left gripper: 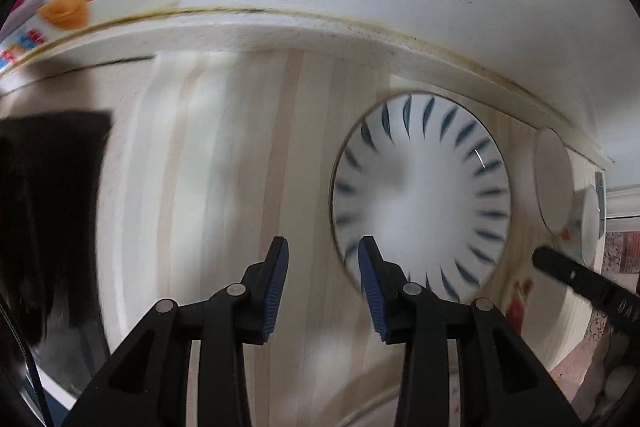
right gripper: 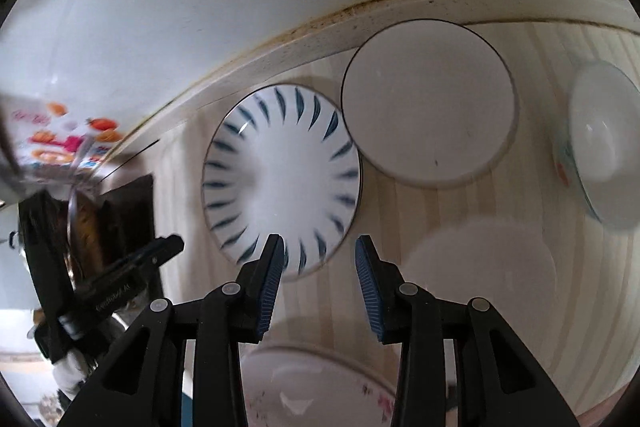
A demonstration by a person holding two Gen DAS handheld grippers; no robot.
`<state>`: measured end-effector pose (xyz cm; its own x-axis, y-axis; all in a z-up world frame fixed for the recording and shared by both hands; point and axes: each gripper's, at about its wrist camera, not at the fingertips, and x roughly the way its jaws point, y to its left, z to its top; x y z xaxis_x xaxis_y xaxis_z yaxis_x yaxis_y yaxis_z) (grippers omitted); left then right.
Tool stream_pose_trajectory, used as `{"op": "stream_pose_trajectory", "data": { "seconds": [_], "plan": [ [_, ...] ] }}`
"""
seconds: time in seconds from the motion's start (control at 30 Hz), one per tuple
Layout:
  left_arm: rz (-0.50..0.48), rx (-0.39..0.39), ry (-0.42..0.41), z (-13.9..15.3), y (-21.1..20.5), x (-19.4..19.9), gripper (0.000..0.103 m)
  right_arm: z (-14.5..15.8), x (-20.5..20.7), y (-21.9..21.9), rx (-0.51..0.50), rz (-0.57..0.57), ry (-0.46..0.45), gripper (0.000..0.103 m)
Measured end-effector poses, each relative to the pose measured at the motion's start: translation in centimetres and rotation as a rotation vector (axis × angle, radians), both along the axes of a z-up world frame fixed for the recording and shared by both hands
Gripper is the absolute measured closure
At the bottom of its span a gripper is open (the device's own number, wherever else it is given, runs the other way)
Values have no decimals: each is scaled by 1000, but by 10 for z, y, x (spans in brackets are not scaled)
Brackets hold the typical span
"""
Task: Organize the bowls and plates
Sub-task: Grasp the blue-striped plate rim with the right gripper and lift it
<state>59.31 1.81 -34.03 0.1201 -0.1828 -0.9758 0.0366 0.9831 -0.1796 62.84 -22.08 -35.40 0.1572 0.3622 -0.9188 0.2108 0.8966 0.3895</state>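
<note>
- Grippers: your left gripper and right gripper stand parted, pinching nothing.
- Striped bowl sits on the worktop, touching the plain plate.
- Floral bowl lies tilted, apart.

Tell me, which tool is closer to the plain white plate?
Right. The right tool hangs just in front of the plain white plate; the left tool sits beyond the blue-striped bowl, farther off.

Both of my wrist cameras look steeply down, close over the table's back edge; both share the blue-striped bowl.
</note>
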Motion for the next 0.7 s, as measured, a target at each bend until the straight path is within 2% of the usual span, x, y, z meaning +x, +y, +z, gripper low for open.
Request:
{"op": "stream_pose_trajectory", "data": {
  "seconds": [0.13, 0.2, 0.3, 0.37, 0.5, 0.7],
  "plan": [
    [-54, 13, 31, -23, -13, 27, 69, -21, 16, 5, -57, 17, 34, 64],
    [-67, 16, 37, -32, -16, 33, 69, -29, 20, 8, -81, 33, 42, 70],
    [-86, 11, 29, -41, -20, 39, 70, -38, 22, 13, -99, 44, 53, 74],
    [-96, -15, 2, -39, -22, 39, 81, -42, 24, 15, -129, 49, 51, 78],
    [-97, -5, -15, -37, -23, 36, 82, -52, 27, 17, -181, 67, 40, 90],
    [-109, 8, -52, -27, -27, 22, 83, -53, 26, 18, -196, 73, 16, 91]
  ]
}}
